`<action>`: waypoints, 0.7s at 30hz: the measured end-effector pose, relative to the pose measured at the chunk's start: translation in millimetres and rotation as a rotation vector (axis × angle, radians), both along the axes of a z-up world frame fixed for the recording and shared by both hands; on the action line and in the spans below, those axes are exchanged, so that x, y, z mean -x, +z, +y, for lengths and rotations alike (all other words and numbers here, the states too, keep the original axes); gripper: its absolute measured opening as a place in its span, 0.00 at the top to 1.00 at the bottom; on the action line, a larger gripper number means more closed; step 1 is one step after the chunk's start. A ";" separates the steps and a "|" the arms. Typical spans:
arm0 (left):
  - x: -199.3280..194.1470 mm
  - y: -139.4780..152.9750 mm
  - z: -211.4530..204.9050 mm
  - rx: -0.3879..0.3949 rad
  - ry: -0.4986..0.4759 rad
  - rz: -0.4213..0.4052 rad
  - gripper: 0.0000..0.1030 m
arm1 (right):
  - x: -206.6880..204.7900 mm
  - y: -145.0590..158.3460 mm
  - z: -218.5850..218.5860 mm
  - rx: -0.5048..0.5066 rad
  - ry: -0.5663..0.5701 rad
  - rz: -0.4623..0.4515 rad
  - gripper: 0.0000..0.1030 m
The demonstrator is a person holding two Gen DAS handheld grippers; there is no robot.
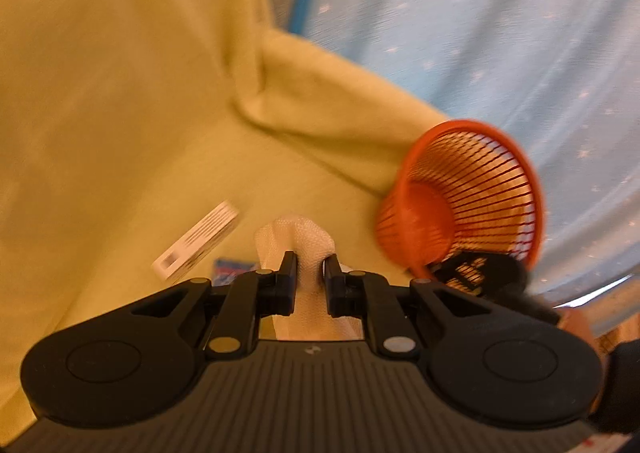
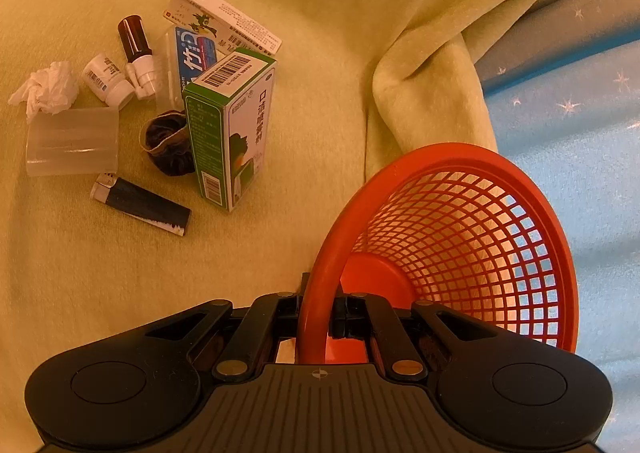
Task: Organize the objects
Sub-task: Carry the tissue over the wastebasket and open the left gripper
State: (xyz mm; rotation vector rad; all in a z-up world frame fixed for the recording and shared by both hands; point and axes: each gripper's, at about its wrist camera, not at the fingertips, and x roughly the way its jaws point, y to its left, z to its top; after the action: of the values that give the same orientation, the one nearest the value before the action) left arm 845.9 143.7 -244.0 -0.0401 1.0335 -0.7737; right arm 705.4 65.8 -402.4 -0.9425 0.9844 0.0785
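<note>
Your left gripper [image 1: 310,267] pinches a white foam wrap [image 1: 294,239]; your right gripper [image 2: 320,313] clamps the tipped orange basket [image 2: 472,181] by its rim. Carry the wrap over the basket's mouth, then release; remaining clutter lies left of the basket.

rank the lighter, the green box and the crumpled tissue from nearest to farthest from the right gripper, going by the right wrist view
From the right gripper, whose jaws are shut on the orange basket's rim:
1. Lighter, lying flat, ahead and to the left.
2. Green box, standing upright just beyond the lighter, less far left.
3. Crumpled tissue, farthest, at the far left of the clutter.
</note>
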 end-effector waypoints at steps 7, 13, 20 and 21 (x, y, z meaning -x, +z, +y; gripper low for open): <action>2.5 20.9 -38.7 0.039 -0.083 -0.033 0.90 | -1.2 0.8 0.0 -0.006 -0.009 -0.001 0.98; 2.6 31.8 -67.1 0.055 -0.109 -0.029 0.90 | -1.6 1.6 -0.9 -0.012 -0.017 -0.001 0.98; 7.8 33.5 -91.6 0.080 -0.118 0.002 0.90 | -2.5 2.3 -1.7 -0.020 -0.022 -0.002 0.99; 8.7 33.6 -94.9 0.083 -0.119 0.006 0.90 | -2.5 2.3 -1.8 -0.020 -0.021 -0.002 0.99</action>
State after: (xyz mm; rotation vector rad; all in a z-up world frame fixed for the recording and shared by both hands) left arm 837.2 48.8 -210.4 -0.0525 1.0160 -0.9250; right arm 707.8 64.0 -400.1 -0.9137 0.9895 0.0692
